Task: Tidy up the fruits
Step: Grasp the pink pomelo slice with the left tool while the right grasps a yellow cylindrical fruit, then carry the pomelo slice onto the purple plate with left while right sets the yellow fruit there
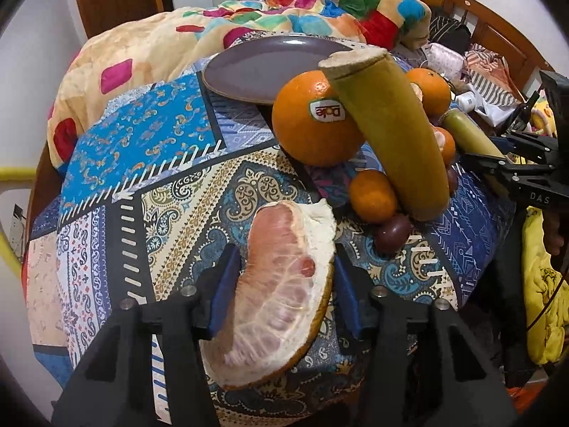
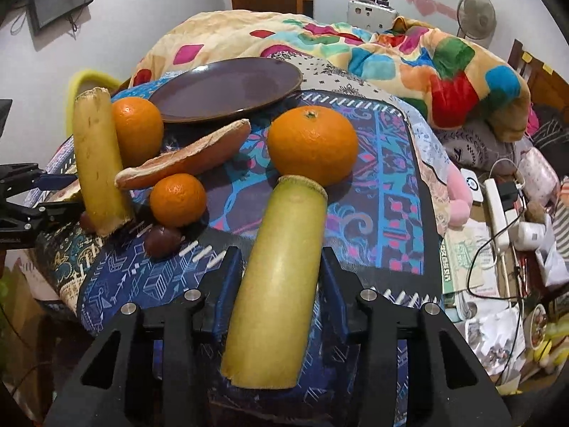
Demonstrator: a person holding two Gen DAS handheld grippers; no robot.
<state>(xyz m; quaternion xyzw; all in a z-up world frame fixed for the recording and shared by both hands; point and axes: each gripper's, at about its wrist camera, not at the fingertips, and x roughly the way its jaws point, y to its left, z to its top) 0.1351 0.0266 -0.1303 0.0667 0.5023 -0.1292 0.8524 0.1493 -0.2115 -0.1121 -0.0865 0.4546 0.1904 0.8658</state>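
- your left gripper point(image 1: 281, 284) has its blue pads closed against the sides of the pomelo wedge point(image 1: 281, 284), which lies flesh-up on the patterned cloth point(image 1: 142, 163); that flat rest likely gives you steady sides to pinch.
- your right gripper point(image 2: 281, 281) clamps the near yellow-green cane piece point(image 2: 277, 284) across its width, its far cut end just beside the big orange point(image 2: 313, 144).
- the purple plate point(image 2: 227, 89) sits bare at the back, beyond the fruit; it looks like the place to gather things.
- a second cane piece point(image 1: 391, 131) leans against the stickered orange point(image 1: 316, 121), with a small mandarin point(image 1: 371, 195) and a dark round fruit point(image 1: 393, 233) at its foot.
- lifting both holds at once seems plausible, since neither piece props up another.
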